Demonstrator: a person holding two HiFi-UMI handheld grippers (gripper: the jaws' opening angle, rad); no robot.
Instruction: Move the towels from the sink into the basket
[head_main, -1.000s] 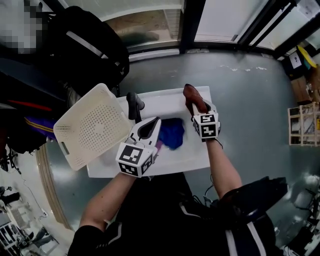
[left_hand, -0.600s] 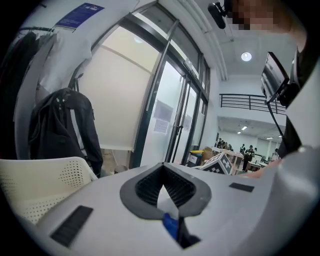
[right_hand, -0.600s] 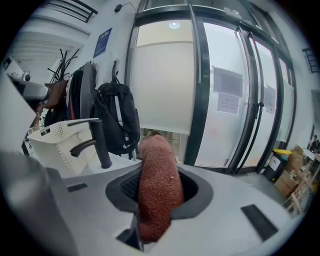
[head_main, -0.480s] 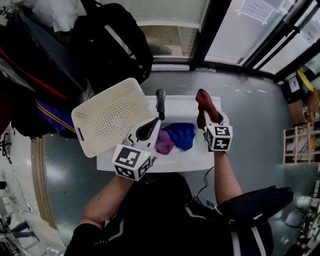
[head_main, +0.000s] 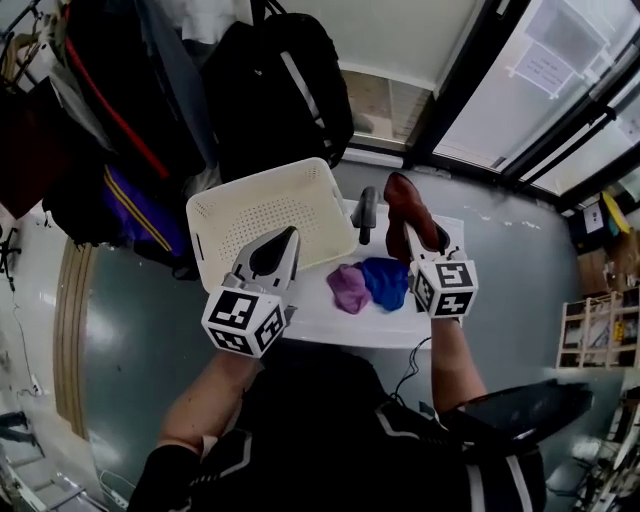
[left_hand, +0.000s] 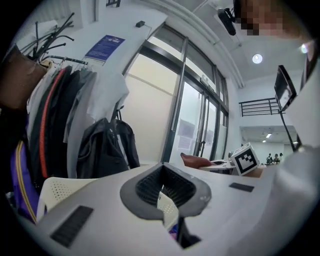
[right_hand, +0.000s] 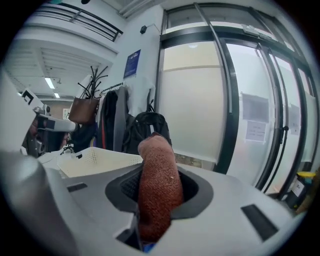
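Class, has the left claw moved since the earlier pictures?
Yes. The left claw went left: from over the sink, right of the faucet, to the basket.

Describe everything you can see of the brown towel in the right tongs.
The brown towel is rust-brown, nubby terry cloth bunched into a thick roll. The right tongs are shut on it, and its rounded end sticks out past their tips. In the head view it is held up over the back of the white sink, near the dark faucet, and seems to touch only the tongs.
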